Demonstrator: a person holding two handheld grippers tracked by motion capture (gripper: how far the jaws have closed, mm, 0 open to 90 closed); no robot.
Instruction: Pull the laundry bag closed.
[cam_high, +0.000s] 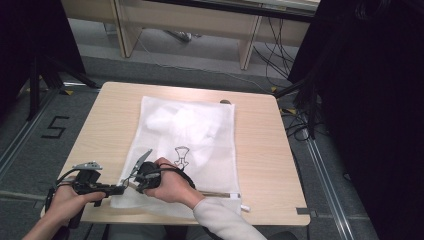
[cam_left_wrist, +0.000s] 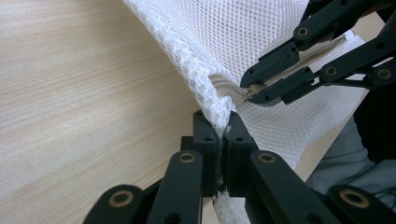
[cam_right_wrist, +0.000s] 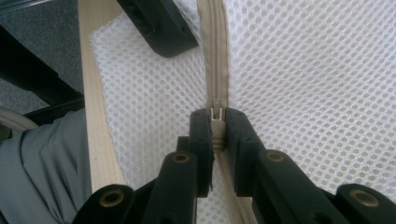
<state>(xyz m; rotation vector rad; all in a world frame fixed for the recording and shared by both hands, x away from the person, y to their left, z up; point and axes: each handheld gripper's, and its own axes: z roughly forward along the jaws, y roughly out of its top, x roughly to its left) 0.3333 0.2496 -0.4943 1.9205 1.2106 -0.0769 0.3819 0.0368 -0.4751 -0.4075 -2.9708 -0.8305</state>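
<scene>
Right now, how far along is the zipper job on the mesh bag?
Done: left gripper is shut on the mesh bag corner, right gripper is shut on the zipper slider. In hand: the slider sits near the bag's left end. Left: whatever slider travel remains; which way it must go isn't clear.

White honeycomb-mesh bag — beige zipper — on a pale woodgrain table.

White mesh bag on wooden table, both claws at its near corner
</scene>
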